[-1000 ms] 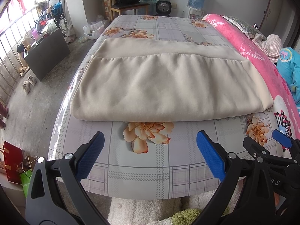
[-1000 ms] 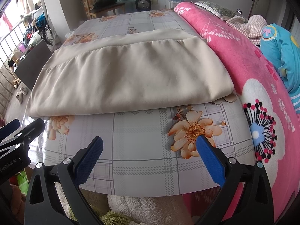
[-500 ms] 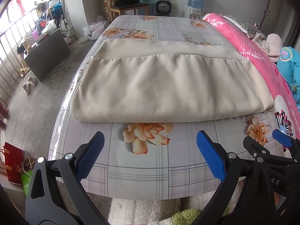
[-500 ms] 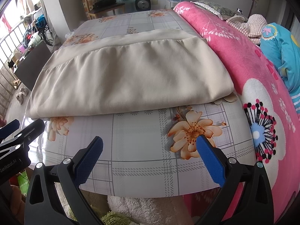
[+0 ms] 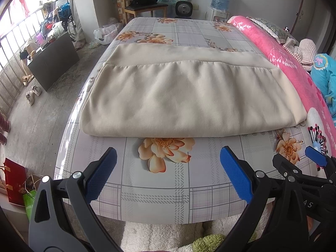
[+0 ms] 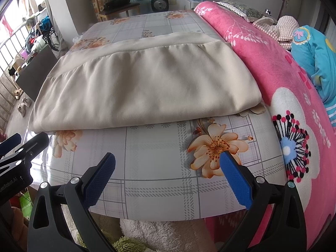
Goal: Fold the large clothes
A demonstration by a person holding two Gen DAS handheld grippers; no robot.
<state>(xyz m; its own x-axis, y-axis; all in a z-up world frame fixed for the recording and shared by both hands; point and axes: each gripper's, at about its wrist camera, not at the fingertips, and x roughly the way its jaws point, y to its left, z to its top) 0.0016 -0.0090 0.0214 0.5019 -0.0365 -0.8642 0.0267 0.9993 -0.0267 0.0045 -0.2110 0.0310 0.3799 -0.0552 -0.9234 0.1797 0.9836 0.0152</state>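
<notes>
Garment: folded beige cloth (image 5: 189, 98), near edge straight, well back from the surface (image 5: 168, 189) front rim.
Left gripper (image 5: 168, 174): fingers apart, empty.
Right gripper (image 6: 168, 178): fingers apart, empty.
Right side: pink blanket (image 6: 294, 109) borders the cloth.

Folded garment (image 5: 189, 98) lies on the table (image 5: 168, 189) — blanket (image 5: 294, 67) to its right, chair (image 5: 145, 4) behind.

Bright daylight comes from the barred window (image 5: 12, 42) at the left, which is blown out white. A soft glare streaks the surface's (image 5: 69, 130) left edge. Fisheye bending curves every edge; dark corners frame both views. Focus is sharp.
</notes>
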